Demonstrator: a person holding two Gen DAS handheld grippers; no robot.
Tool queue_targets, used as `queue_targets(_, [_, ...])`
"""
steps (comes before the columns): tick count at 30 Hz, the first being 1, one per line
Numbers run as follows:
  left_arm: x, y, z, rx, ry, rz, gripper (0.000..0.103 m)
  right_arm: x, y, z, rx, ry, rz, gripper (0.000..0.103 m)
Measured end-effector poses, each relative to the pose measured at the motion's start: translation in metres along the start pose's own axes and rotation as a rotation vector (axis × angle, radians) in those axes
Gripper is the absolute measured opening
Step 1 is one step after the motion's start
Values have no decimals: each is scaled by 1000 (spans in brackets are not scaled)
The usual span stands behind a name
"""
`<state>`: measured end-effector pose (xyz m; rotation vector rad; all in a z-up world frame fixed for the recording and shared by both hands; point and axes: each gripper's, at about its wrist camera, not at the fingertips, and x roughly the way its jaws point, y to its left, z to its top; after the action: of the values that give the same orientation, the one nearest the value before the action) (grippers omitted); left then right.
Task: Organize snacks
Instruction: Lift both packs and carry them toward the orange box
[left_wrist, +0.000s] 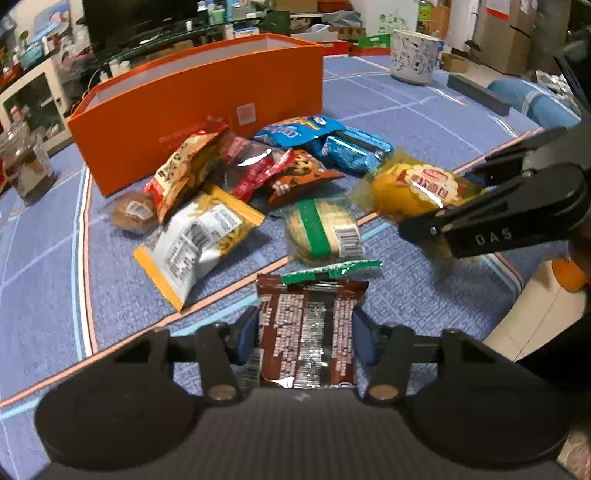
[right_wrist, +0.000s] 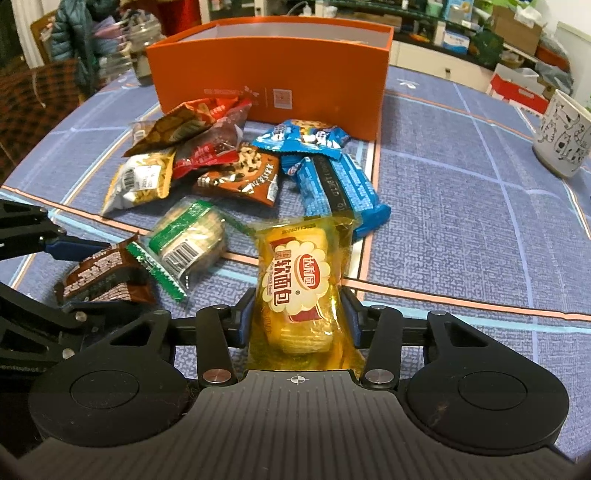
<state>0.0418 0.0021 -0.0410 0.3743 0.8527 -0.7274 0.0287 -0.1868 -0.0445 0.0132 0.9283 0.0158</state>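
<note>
At the bottom of the left wrist view, the left gripper (left_wrist: 306, 328) is clenched on a brown packet (left_wrist: 308, 332), its blue pads pressing both long sides. The packet stands up between the jaws, printed back toward the camera, likely so it can go straight to the box.

At the bottom centre of the right wrist view, the right gripper (right_wrist: 297, 314) grasps a yellow bread pack (right_wrist: 301, 291) the same way, squeezed at its lower half with the label facing up. In the left wrist view that pack sits at the right middle, held clear of the pile.

Just beyond both grippers, near the middle of each frame, a green-banded biscuit pack (left_wrist: 325, 229) lies flat on the blue checked cloth (left_wrist: 424, 122), apart from the rest.

Farther on, the remaining snacks lie in a loose overlapping heap: a white and yellow bag (left_wrist: 201, 243), a red bag (left_wrist: 258, 166), an orange cookie bag (left_wrist: 299, 173) and blue wafer packs (left_wrist: 343, 147). A small brown muffin (left_wrist: 135, 216) rests at the heap's left edge.

Behind the heap, across the upper middle of both frames, stands an open orange box (left_wrist: 199, 99), seemingly the place meant for the snacks; what its inside holds is hidden. A white patterned mug (left_wrist: 413, 55) stands well apart at the upper right.
</note>
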Motion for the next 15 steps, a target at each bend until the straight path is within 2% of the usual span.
queue_targets(7, [-11, 6, 4, -38, -36, 14, 53, -7, -1, 4, 3, -13, 18, 29])
queue_targets(15, [-15, 4, 3, -24, -34, 11, 53, -12, 1, 5, -17, -19, -13, 29])
